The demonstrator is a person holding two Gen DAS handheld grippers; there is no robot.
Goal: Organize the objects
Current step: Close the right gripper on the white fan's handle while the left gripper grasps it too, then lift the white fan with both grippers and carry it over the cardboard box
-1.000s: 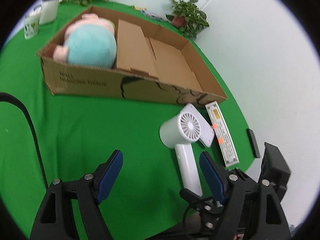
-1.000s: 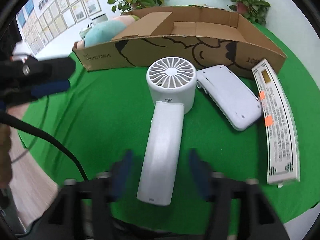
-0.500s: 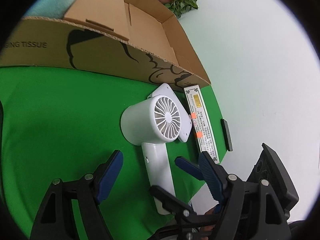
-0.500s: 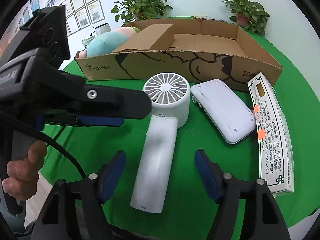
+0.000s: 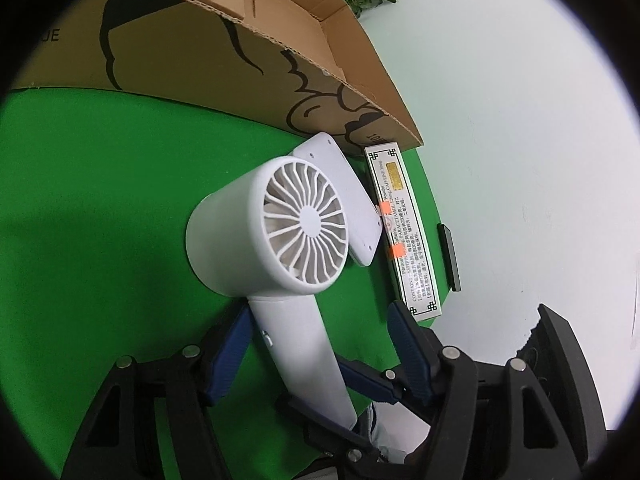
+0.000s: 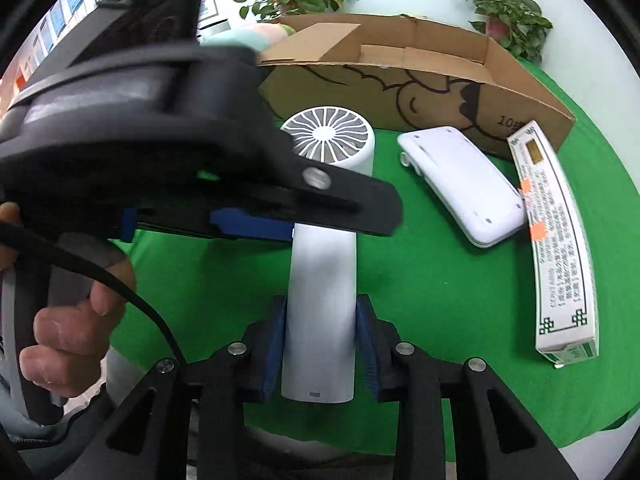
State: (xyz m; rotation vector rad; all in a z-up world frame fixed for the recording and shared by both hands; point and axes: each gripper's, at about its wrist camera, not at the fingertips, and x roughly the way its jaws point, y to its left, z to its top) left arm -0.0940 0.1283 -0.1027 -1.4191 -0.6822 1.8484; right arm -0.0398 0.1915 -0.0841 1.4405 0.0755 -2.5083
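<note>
A white handheld fan (image 5: 276,248) (image 6: 326,248) lies on the green table. My right gripper (image 6: 321,346) is shut on the fan's handle near its lower end. My left gripper (image 5: 320,350) is open; its jaws stand on either side of the handle, higher up, and it also shows in the right wrist view (image 6: 248,224) across the handle. A white flat device (image 6: 460,184) (image 5: 348,200) and a long white medicine box (image 6: 556,240) (image 5: 404,232) lie to the right of the fan.
A long open cardboard box (image 6: 400,88) (image 5: 240,60) stands behind the fan, with a plush toy (image 6: 244,38) in its left end. Potted plants (image 6: 508,12) stand behind it. A small black bar (image 5: 448,256) lies at the table's right edge.
My right gripper has closed on the fan's handle. My left gripper has moved forward so its open jaws straddle the handle.
</note>
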